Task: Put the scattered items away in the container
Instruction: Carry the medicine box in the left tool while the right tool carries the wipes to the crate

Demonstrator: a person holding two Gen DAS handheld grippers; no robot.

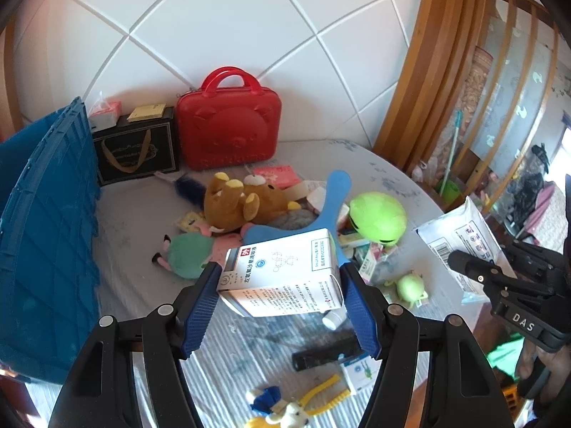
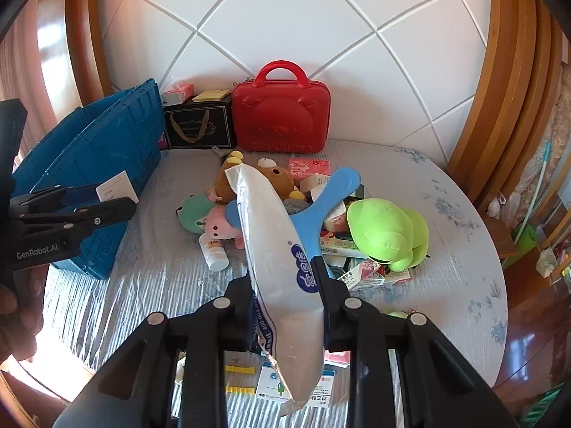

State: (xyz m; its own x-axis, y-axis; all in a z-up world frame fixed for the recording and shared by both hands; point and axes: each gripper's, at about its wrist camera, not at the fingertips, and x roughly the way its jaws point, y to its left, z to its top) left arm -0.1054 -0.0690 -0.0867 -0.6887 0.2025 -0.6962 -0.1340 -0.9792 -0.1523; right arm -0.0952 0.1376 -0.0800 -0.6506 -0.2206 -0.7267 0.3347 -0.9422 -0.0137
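My left gripper (image 1: 280, 280) is shut on a white medicine box (image 1: 282, 274) and holds it above the table; it also shows in the right wrist view (image 2: 117, 187), beside the blue crate. My right gripper (image 2: 285, 274) is shut on a white plastic packet (image 2: 274, 249), held up over the table; the packet also shows in the left wrist view (image 1: 460, 239). The blue crate (image 1: 43, 235) stands at the left (image 2: 107, 157). A pile of scattered items lies mid-table: a brown bear plush (image 1: 242, 199), a green frog plush (image 2: 389, 232), a blue paddle (image 2: 321, 199).
A red bear-faced case (image 2: 282, 114) and a black gift box (image 2: 200, 125) stand against the white wall. A white bottle (image 2: 214, 253), small boxes, yellow pliers (image 1: 321, 392) and a black tube (image 1: 324, 353) lie on the round table (image 2: 464, 249). Wooden frames stand at the right.
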